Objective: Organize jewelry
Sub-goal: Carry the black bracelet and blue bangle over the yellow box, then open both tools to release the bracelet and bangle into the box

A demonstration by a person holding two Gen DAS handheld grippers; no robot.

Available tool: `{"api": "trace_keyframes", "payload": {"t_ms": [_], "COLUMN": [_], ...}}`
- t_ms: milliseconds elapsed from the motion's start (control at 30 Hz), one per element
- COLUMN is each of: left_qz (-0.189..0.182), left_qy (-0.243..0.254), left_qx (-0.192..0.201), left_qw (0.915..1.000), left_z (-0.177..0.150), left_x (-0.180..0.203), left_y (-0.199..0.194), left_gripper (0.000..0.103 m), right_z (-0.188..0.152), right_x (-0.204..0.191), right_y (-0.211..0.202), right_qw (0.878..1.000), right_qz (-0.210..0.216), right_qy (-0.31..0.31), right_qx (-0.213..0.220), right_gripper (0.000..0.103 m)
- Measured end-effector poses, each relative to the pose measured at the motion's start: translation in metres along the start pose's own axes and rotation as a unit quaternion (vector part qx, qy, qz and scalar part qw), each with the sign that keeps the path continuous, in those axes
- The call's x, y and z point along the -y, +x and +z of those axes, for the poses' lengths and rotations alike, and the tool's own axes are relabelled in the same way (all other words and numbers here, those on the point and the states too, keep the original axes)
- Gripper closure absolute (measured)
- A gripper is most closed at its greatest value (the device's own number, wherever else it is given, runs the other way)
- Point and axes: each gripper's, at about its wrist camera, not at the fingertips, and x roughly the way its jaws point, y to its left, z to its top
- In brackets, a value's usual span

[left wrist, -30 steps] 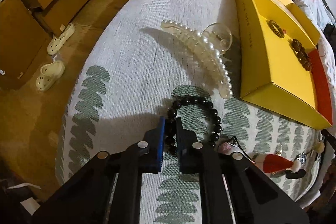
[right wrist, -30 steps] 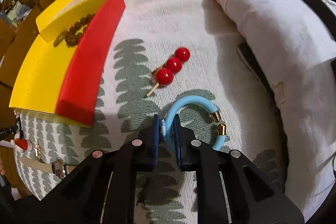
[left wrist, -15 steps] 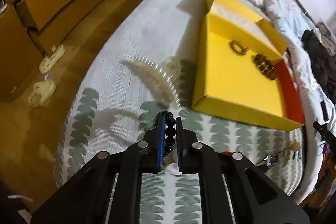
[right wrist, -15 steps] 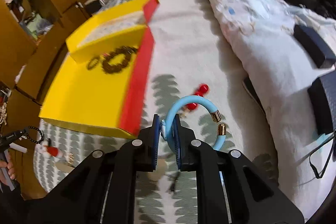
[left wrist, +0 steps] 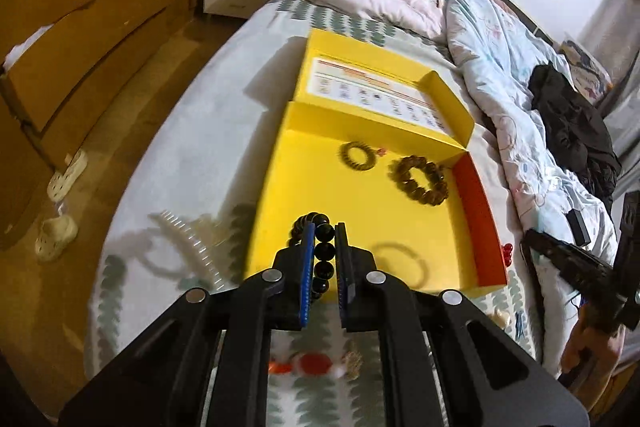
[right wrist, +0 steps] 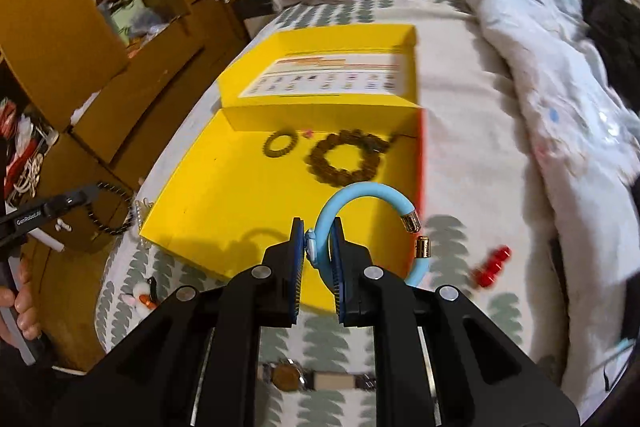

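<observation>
My left gripper [left wrist: 323, 247] is shut on a black bead bracelet [left wrist: 324, 251] and holds it in the air above the near part of the open yellow box [left wrist: 320, 163]. My right gripper [right wrist: 317, 247] is shut on a light blue open bangle [right wrist: 360, 197] with gold end caps, held above the box's [right wrist: 208, 179] near right corner. Inside the box lie a small dark coiled ring [left wrist: 355, 155] and a brown bead bracelet [left wrist: 420, 179]. The left gripper with the hanging black bracelet [right wrist: 114, 205] also shows in the right wrist view.
On the leaf-print bedspread lie a pearl hair claw [left wrist: 192, 239], a red bead stick [right wrist: 490, 265], a Santa charm [left wrist: 308, 363] and a wristwatch [right wrist: 316, 379]. A rumpled duvet [left wrist: 500, 39] fills the right side. Wooden cabinets [left wrist: 80, 27] and slippers [left wrist: 56, 231] are left of the bed.
Both grippers have lifted their pieces off the bedspread and risen and moved over the near edge of the yellow box. The black bracelet and the blue bangle now hang in the air.
</observation>
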Motion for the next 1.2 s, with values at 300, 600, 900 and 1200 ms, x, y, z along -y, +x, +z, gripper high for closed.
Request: {"api": "trace_keyframes", "payload": {"t_ms": [300, 600, 900, 1200], "left_qz": [-0.005, -0.026, 0.010, 0.021], "left_qy": [0.015, 0.011, -0.004, -0.001], "left_qx": [-0.047, -0.092, -0.121, -0.142], "left_qw": [0.9988, 0.9953, 0.9926, 0.9896], "left_z": [0.025, 0.033, 0.034, 0.029], "left_x": [0.038, 0.041, 0.017, 0.009], "left_y": [0.071, 0.125, 0.163, 0.182], "left_gripper": [0.093, 0.093, 0.093, 0.093], "right_z": [0.011, 0.003, 0.002, 0.002], "right_x": [0.002, 0.007, 0.006, 0.009], "right_y": [0.070, 0.124, 0.152, 0.157], "right_qw": [0.998, 0.994, 0.991, 0.992], "right_qz": [-0.004, -0.023, -0.036, -0.036], "right_qy": [-0.007, -0.011, -0.015, -0.010], "right_qx": [-0.058, -0.104, -0.127, -0.121], "right_gripper": [0.089, 0.089, 0.089, 0.083]}}
